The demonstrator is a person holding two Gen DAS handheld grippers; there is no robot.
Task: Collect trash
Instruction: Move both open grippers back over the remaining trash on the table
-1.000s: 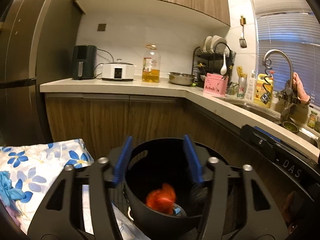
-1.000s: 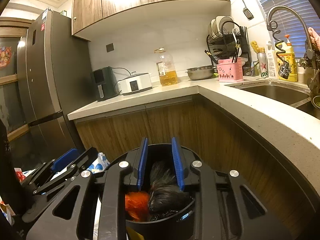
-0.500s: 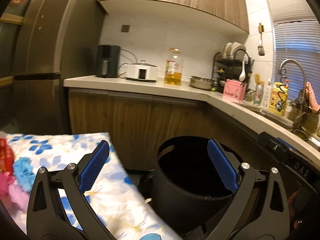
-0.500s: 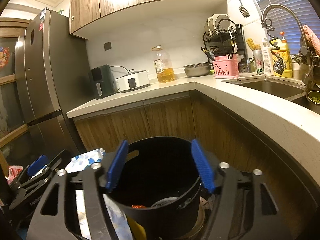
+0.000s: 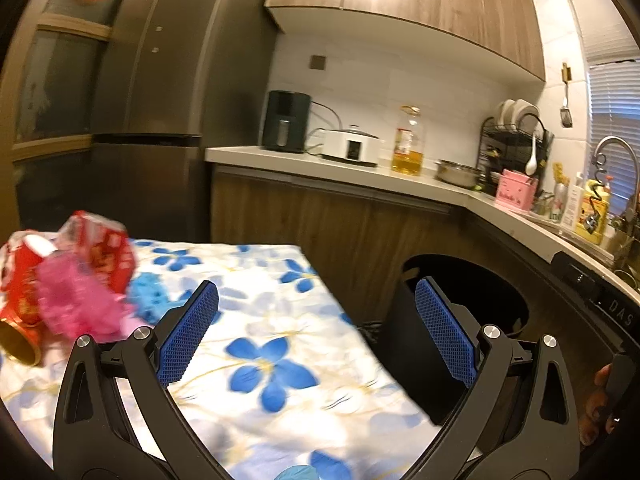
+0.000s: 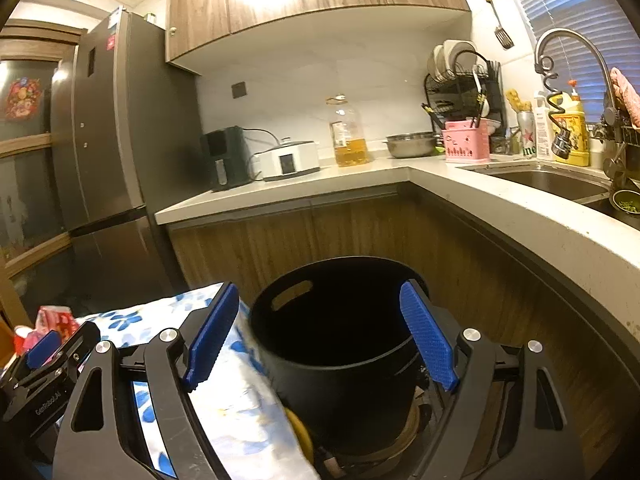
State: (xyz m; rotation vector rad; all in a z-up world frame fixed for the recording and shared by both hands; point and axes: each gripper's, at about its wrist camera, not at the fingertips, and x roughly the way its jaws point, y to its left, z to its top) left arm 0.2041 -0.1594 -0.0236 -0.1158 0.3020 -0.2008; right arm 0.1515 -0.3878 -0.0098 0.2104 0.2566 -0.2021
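Both grippers have let their trash fall into the black bin (image 6: pixel 336 328) and come away empty — the left gripper (image 5: pixel 316 332) has swung from over the bin to the flowered desk (image 5: pixel 280 320) left of it, jaws spread wide on nothing, while the right gripper (image 6: pixel 320 340) hangs over the bin's rim, its jaws opening with nothing between them. Two pieces look binned, so the next target is probably the red and pink wrappers (image 5: pixel 68 276) at the desk's far-left end — blurred, partly cut off, and the bin's inside is too dark to check.

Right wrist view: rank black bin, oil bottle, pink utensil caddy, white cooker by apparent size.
1. black bin, by far the largest, though it is also nearest the camera
2. white cooker and oil bottle: too alike to rank
3. pink utensil caddy, smallest
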